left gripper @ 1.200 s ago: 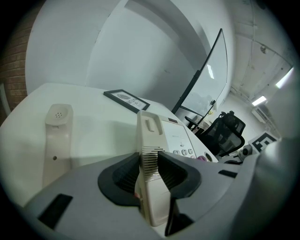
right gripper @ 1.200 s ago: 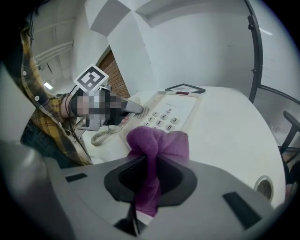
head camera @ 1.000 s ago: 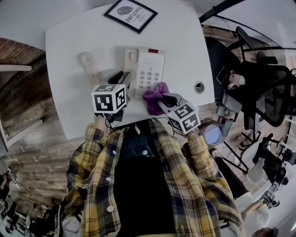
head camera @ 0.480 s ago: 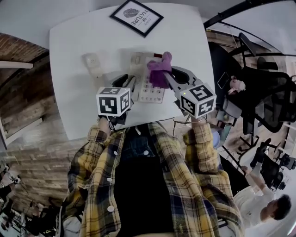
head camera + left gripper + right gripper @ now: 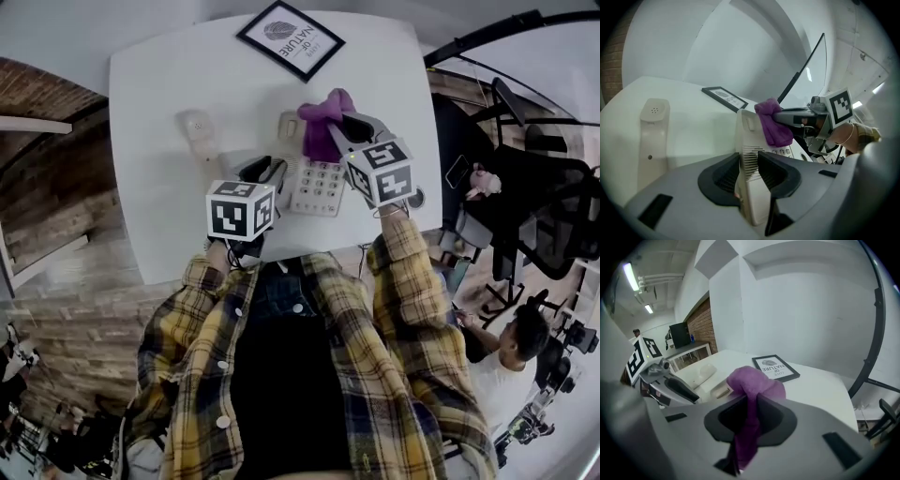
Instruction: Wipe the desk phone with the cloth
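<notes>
A: Head view: cream plastic desk phone (image 5: pixel 317 186) is seen keypad-up on the white surface (image 5: pixel 159 103). A purple fabric cloth (image 5: pixel 320 139) is held at its far end by the right gripper (image 5: pixel 339 129).
B: Left gripper view: left gripper (image 5: pixel 749 163) jaws are clamped on the phone's near edge.
A: Right gripper view: jaws are pinched narrow on the cloth.

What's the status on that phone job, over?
Left gripper shut on phone base edge. Right gripper shut on purple cloth, cloth at base's far end. Handset off, lying apart on table; path clear.
</notes>
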Motion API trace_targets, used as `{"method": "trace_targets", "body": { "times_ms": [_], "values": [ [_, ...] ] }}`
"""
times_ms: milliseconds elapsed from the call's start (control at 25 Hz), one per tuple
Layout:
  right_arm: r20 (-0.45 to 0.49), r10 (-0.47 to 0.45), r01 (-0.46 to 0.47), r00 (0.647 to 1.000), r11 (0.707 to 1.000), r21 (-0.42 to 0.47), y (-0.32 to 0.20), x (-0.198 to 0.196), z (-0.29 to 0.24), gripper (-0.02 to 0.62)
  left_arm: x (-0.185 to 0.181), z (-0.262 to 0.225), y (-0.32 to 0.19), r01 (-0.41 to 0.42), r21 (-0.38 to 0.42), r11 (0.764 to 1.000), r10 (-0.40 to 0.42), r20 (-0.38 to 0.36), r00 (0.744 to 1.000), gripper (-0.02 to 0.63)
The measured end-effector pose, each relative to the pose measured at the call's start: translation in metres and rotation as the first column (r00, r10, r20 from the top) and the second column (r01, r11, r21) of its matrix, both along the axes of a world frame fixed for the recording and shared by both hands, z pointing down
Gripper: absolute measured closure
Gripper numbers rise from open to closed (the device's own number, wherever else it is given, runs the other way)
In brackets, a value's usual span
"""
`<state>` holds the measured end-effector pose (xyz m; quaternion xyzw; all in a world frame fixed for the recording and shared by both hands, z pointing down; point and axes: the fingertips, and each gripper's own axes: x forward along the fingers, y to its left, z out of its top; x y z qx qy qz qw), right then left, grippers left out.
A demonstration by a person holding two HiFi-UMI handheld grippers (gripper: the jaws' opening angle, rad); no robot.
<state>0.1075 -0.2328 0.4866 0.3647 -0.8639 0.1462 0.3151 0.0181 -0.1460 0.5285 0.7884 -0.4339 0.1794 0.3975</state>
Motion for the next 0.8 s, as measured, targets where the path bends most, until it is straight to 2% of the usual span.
{"method": "trace_targets", "body": {
  "times_ms": [160, 440, 800],
  "values": [
    [-0.005, 0.010, -0.010, 1.000, 1.000, 0.013, 0.002, -0.003, 0.005, 0.537, 0.000, 0.001, 0.000, 0.001, -0.006, 1.000, -0.001, -0.013, 1.000, 0.489],
    [0.018, -0.037, 0.038, 0.999, 0.998, -0.052, 0.033, -0.011, 0.013, 0.537, -0.001, 0.000, -0.001, 0.000, -0.006, 1.000, 0.000, -0.013, 1.000, 0.489],
    [0.020, -0.054, 0.055, 0.998, 0.997, -0.054, 0.070, -0.017, 0.022, 0.537, -0.001, 0.000, -0.001, 0.002, -0.004, 1.000, -0.002, -0.002, 1.000, 0.489]
  ]
}}
